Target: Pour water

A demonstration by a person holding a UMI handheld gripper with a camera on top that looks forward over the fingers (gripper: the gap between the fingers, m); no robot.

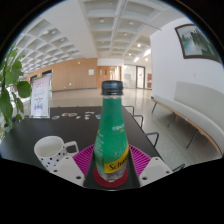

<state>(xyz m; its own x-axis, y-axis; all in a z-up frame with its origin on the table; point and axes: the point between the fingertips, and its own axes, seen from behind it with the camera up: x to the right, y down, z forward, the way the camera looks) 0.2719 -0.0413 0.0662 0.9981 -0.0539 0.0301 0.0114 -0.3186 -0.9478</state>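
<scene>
A green plastic bottle with a dark green cap and a yellow label stands upright between my fingers. My gripper is shut on its lower part, with the pink pads against both of its sides. A red ring shows around the bottle's base. A white cup with dark dots stands on the black table, just to the left of my left finger, with its mouth up.
A leafy plant is at the far left, with a standing sign behind the table. Dark chairs stand at the table's right side. A long white bench runs along the right wall of a hall.
</scene>
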